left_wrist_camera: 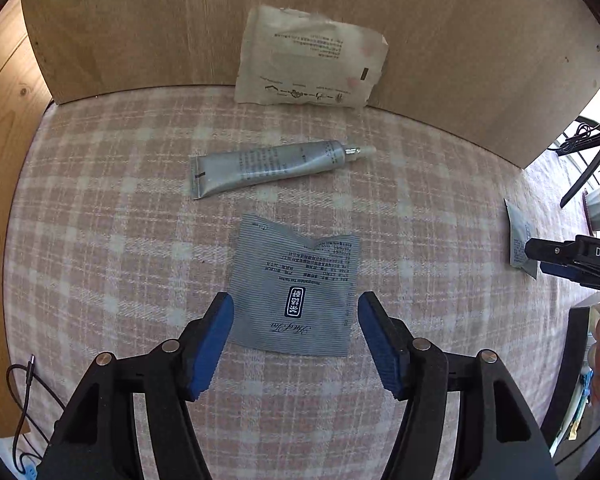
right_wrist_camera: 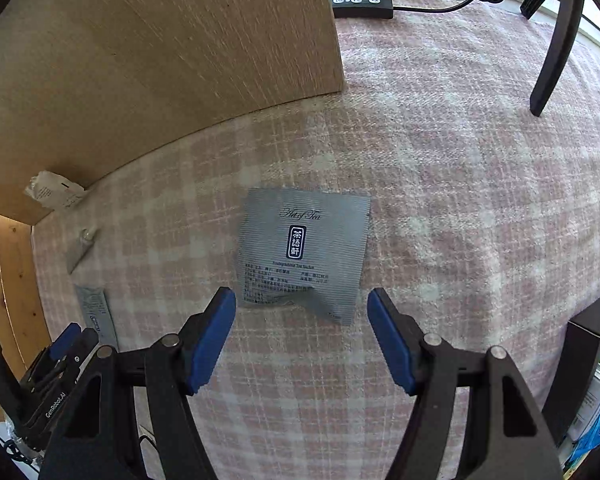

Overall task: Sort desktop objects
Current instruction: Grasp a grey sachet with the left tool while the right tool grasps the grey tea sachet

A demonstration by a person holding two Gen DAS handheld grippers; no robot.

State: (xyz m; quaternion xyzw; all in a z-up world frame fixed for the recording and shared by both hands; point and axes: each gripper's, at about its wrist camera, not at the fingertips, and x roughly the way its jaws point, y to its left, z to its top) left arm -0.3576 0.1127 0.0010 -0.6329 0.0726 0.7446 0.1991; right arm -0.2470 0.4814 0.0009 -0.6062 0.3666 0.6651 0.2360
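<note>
A grey tea sachet lies flat on the pink checked cloth, its near edge between the tips of my open, empty left gripper. Beyond it lies a silver tube with a clear nozzle pointing right. A white packet leans on the wooden back panel. In the right wrist view a second grey tea sachet lies just ahead of my open, empty right gripper. That sachet shows at the right edge of the left wrist view, beside the right gripper's tip.
The wooden panel stands at the back and left. A black power strip with cable and a black stand leg sit at the far side. A black box and blue-white packs are at the right edge. The left gripper shows at lower left.
</note>
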